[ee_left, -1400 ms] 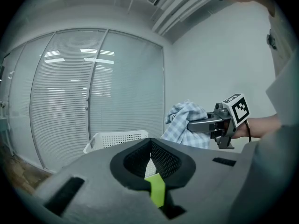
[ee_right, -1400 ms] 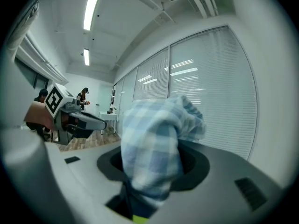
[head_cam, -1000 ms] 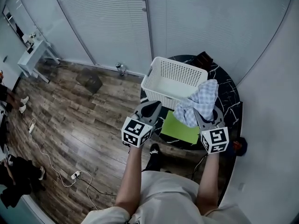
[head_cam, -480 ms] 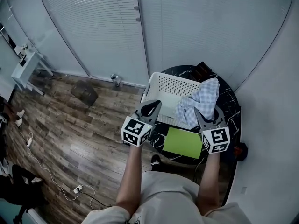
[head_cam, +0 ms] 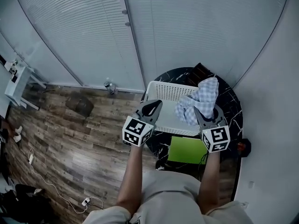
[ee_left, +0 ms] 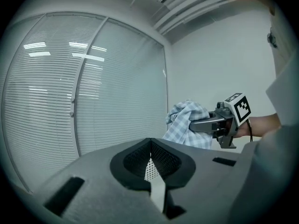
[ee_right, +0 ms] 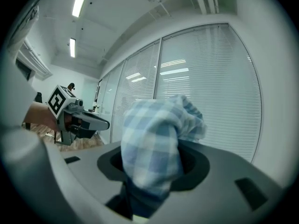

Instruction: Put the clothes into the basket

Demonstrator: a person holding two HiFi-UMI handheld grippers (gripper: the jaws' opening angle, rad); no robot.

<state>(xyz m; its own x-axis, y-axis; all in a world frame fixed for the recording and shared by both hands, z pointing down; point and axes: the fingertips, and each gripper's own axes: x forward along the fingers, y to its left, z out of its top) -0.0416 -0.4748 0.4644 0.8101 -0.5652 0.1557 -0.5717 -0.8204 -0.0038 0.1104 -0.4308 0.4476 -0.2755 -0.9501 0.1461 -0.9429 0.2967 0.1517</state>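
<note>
Now the right gripper (head_cam: 200, 112) clamps the cloth (head_cam: 203, 94), bunched above the basket's (head_cam: 168, 91) near right rim; the left gripper (head_cam: 152, 107) is closed, empty. Released here, the cloth could snag the rim and slide outside onto the table (head_cam: 233, 107).

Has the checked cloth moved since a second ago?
Yes. The checked cloth, in the right gripper, has gone forward from the green sheet over the basket.
</note>
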